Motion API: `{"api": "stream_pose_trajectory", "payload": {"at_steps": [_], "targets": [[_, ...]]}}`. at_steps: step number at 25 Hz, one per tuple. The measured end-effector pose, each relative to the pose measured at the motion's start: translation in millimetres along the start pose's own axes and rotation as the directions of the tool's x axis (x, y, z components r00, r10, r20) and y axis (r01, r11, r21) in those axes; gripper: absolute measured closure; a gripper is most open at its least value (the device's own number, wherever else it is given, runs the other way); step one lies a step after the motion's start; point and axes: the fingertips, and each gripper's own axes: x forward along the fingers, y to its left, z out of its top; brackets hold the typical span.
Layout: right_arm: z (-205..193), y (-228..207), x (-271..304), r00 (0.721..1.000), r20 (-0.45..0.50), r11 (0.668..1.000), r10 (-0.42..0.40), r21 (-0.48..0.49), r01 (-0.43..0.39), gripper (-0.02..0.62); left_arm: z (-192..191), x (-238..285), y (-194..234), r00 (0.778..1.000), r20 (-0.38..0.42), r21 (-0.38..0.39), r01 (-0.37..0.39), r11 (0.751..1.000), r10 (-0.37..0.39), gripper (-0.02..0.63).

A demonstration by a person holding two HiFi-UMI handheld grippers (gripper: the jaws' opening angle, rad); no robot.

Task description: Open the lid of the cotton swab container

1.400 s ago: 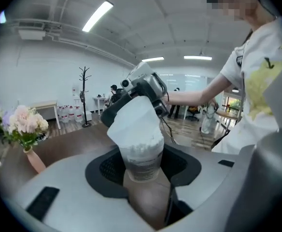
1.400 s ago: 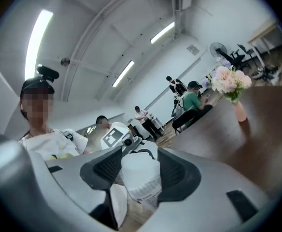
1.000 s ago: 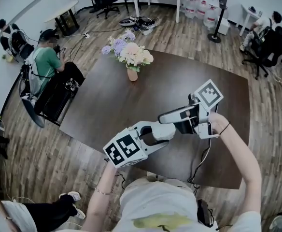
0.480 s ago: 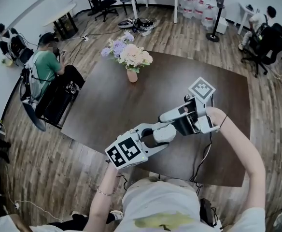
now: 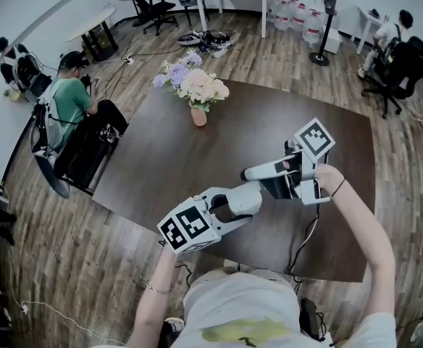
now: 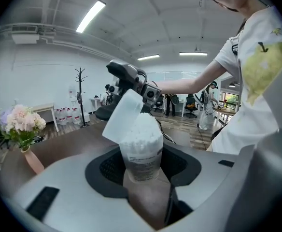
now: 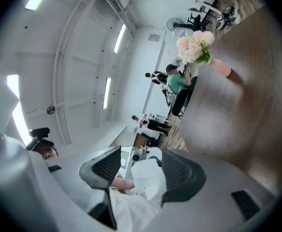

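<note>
Right tool [image 5: 255, 176] has levelled out, jaws opening with the flipped-up lid [image 6: 123, 115] between them. Only the left gripper view shows the left tool [image 6: 141, 166] clenched on the cotton swab container [image 6: 141, 151], above the counter [image 5: 161, 158].

Dark brown table [image 5: 164, 158], pink vase of flowers [image 5: 198, 112] near its far edge

Left gripper [image 5: 244, 198] sits low in front of the torso, pointing forward-right, jaws clamped on the cotton swab container [image 6: 141, 151] body. Right gripper [image 5: 255, 180] is just beyond it, pointing left at the left gripper's tips. Its jaws are opening, flipped-up lid [image 6: 123, 115] between them. Right hand [image 5: 326, 182] wraps the handle, right forearm [image 5: 363, 230] runs back to the body. Left forearm [image 5: 152, 296] comes up from lower left.
</note>
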Motion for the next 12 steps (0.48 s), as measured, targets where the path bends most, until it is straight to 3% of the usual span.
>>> {"api": "stream_pose_trajectory", "payload": {"at_steps": [3, 6, 12], "targets": [[9.8, 2.3, -13.4, 0.995, 0.098, 0.995, -0.035, -0.086, 0.044, 0.370, 0.0, -4.9, 6.6, 0.999, 0.018, -0.036, -0.031, 0.999, 0.032, 0.396], [14.3, -0.4, -28.2, 0.977, 0.181, 0.966, -0.114, -0.211, 0.152, 0.414, -0.4, -9.0, 17.3, 0.996, 0.024, -0.066, -0.086, 0.994, 0.087, 0.394], [20.8, -4.1, -59.9, 0.882, 0.402, 0.835, -0.246, -0.375, 0.403, 0.531, 2.7, -17.5, 40.8, 0.977, 0.030, -0.117, -0.207, 0.971, 0.212, 0.396]]}}
